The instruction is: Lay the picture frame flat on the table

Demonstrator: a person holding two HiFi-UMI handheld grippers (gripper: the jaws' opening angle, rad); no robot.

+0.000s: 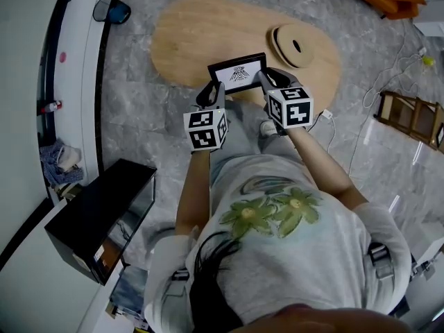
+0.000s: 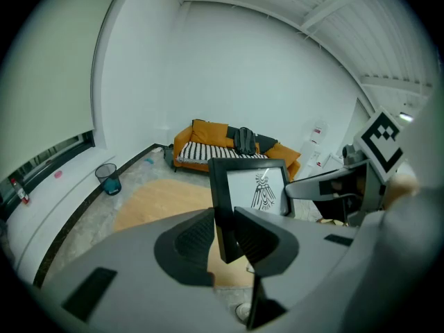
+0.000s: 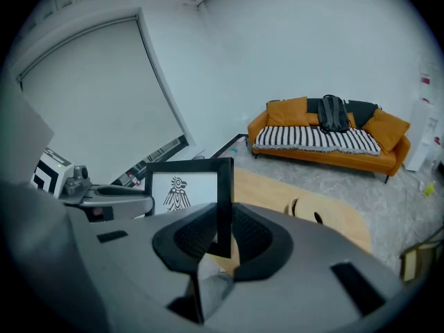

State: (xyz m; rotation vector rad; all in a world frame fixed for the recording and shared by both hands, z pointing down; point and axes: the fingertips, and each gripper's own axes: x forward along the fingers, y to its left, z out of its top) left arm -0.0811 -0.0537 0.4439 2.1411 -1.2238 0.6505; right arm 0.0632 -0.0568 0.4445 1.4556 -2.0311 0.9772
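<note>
We hold the picture frame (image 1: 237,73) between both grippers, over the near edge of the oval wooden surface (image 1: 182,41). It has a thin black border round a white sheet with a dark bird-like drawing, tilted to face us. Our left gripper (image 2: 225,236) is clamped on its left side, and our right gripper (image 3: 220,236) on its right side.

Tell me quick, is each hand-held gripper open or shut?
Left hand-held gripper: closed on the picture frame's left edge.
Right hand-held gripper: closed on its right edge.
</note>
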